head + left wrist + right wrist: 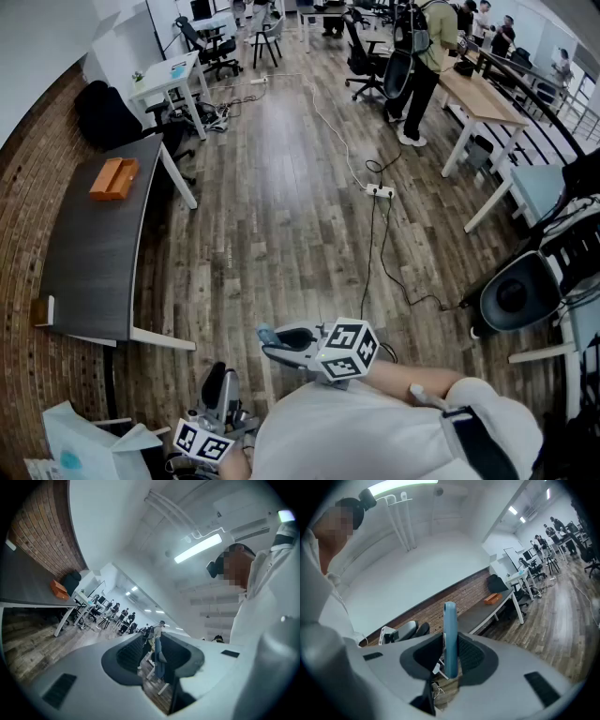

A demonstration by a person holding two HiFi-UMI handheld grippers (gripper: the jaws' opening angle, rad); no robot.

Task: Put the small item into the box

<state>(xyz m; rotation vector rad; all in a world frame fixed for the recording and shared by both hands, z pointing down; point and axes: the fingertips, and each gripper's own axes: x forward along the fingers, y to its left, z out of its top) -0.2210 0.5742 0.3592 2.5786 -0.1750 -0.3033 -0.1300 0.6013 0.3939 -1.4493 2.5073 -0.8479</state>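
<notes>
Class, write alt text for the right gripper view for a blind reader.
The right tongs grip a thin blue item, upright and edge-on. Behind lie a dark table with an orange box, a brick wall and wooden floor.

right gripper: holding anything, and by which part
The right gripper grips a slim blue item edge-on by its near end; the far end sticks out past the jaws.
</notes>
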